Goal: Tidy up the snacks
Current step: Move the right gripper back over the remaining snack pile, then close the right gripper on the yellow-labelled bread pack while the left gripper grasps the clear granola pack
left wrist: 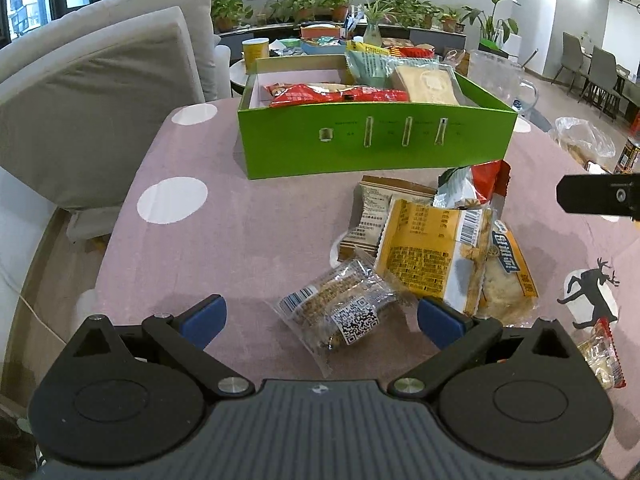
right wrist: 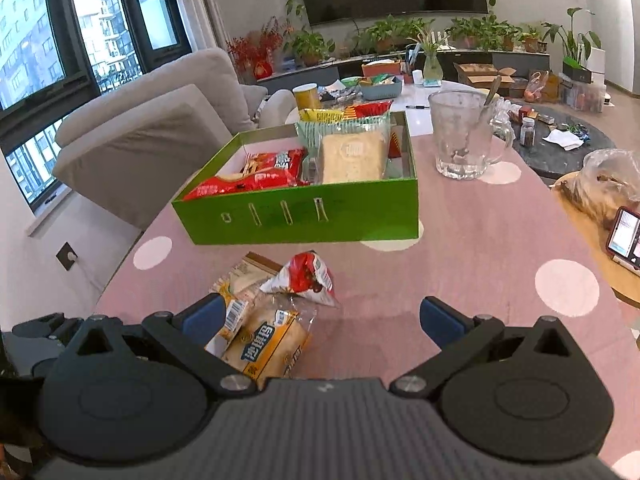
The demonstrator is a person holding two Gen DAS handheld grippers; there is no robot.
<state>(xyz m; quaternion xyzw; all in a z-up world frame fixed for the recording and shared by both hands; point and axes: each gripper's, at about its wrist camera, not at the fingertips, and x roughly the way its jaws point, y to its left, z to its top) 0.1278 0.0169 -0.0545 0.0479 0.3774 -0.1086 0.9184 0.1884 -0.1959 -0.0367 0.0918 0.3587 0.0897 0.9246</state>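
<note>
A green box (left wrist: 372,144) (right wrist: 304,216) at the back of the pink table holds several snack packs, among them a red pack (left wrist: 336,94) (right wrist: 256,174) and a bread pack (left wrist: 426,84) (right wrist: 354,156). In front of it lies a loose pile: a clear-wrapped cereal bar (left wrist: 340,308), a yellow bread pack (left wrist: 436,256) (right wrist: 268,344), a beige pack (left wrist: 376,216) and a red-and-white bag (left wrist: 472,184) (right wrist: 304,278). My left gripper (left wrist: 322,318) is open just above the cereal bar. My right gripper (right wrist: 322,320) is open over the pile's right side, with nothing between its pads.
A glass mug (right wrist: 464,140) stands right of the box. A small wrapped snack (left wrist: 600,356) lies near the table's right edge. A grey sofa (left wrist: 96,96) is at the left. A side table with a plastic bag (right wrist: 604,184) and a phone (right wrist: 624,236) is at the right.
</note>
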